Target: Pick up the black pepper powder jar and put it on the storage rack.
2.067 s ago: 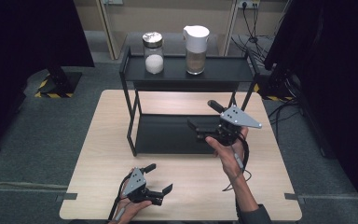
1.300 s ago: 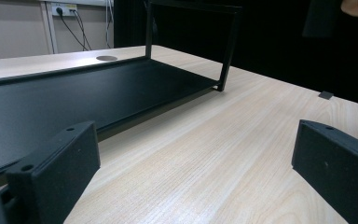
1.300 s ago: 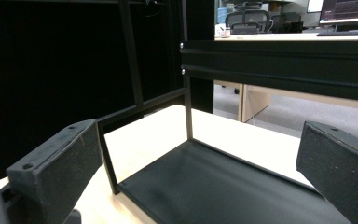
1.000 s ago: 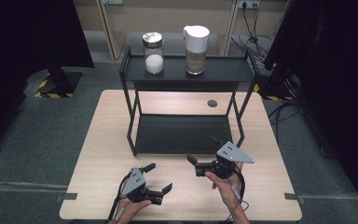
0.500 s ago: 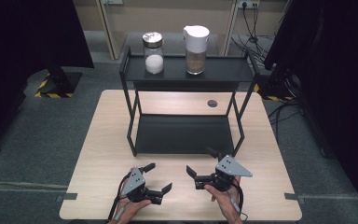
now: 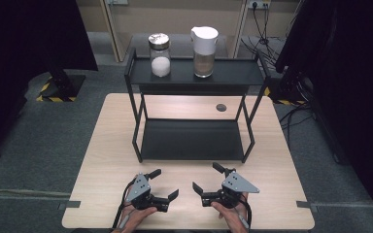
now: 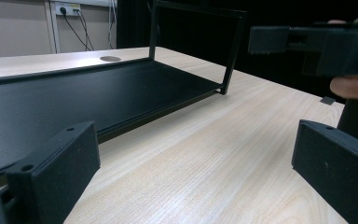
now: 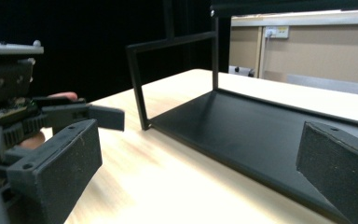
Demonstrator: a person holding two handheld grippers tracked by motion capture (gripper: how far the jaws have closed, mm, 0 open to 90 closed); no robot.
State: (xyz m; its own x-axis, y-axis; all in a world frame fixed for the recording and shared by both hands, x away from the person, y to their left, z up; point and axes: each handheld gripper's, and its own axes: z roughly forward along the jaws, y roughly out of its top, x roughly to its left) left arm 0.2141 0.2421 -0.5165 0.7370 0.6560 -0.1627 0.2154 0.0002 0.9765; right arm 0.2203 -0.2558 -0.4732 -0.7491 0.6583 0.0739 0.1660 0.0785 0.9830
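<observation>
Left gripper (image 6: 161, 186) sits low at the near edge of the surface (image 6: 107, 145), jaws apart, nothing between them. In the left gripper view the jaws frame bare wood and the rack's lower shelf (image 7: 74, 93).

Rack (image 6: 194, 141) stands mid-surface, black metal, two tiers. On its top shelf, well apart from both grippers: jar (image 6: 160, 55) at left, pitcher (image 6: 204, 44) just beside it on the right. Both upright.

Handling, my read:
- Jar: clear glass with a metal-looking cap, about a third full of white powder. Rigid, smooth, likely slippery and breakable. Grip the straight body below the cap, jaws square to the wall; cap may turn if gripped there.
- Pitcher: white lid, clear body, brownish contents low down. Taller, so tips more easily. Take it mid-body rather than by the lid, which could lift off. Can't tell whether it has a handle.
- Both probably light to moderate; keep upright in transit.

Right gripper (image 6: 208, 180) is also at the near edge, jaws apart, empty, just beside the left one. In the right gripper view they face the rack's near corner post (image 8: 137, 88).
</observation>
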